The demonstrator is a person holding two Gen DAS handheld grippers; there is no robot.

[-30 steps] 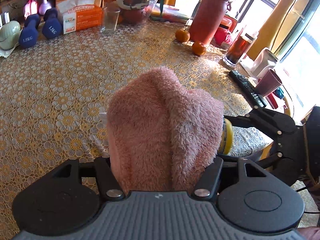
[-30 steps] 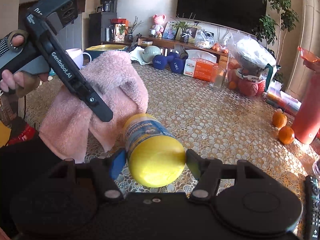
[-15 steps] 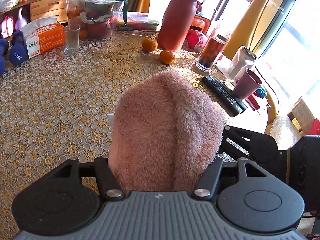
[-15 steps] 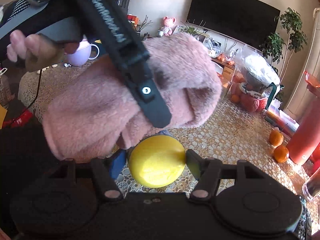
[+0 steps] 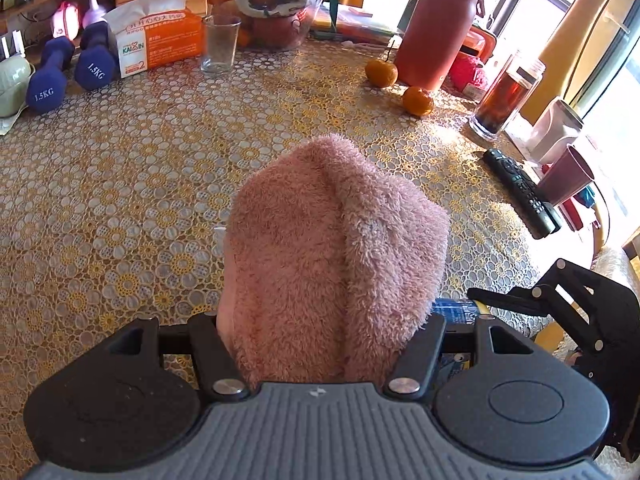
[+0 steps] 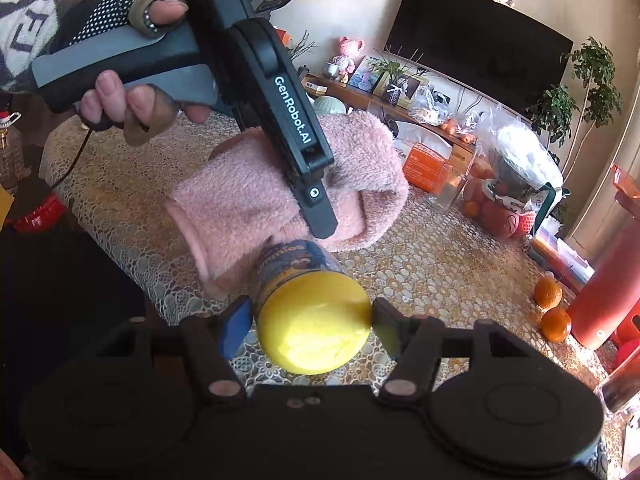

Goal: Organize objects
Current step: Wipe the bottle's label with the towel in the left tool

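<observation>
While both tools are loaded, neither load rests on the table: the left gripper (image 5: 320, 344) is clamped on a folded pink fleece towel (image 5: 336, 248), held up off the lace tablecloth (image 5: 120, 200); the towel bulges forward past the fingers and hides their tips

Right gripper (image 6: 312, 320) squeezes a bottle with a yellow cap (image 6: 314, 322) by that cap, blue-labelled body pointing away from the camera. In the right wrist view the towel (image 6: 248, 200) hangs just beyond and above the bottle, touching or nearly touching its far end; cannot tell which. Gloved left hand (image 6: 132, 96) wraps the left tool's grey handle, upper left

Right gripper's linkage (image 5: 568, 304) shows at the near right edge of the left wrist view, a sliver of blue label beside the towel

Far left on the table: two blue dumbbells (image 5: 68, 72), orange tissue box (image 5: 160, 40), empty glass (image 5: 220, 42) just right of it. Far right: two tangerines (image 5: 400, 86) near a tall red jug (image 5: 436, 28), a glass of dark tea (image 5: 504, 100), a black remote (image 5: 520, 192) nearer, a maroon cup (image 5: 566, 176) beside it
</observation>
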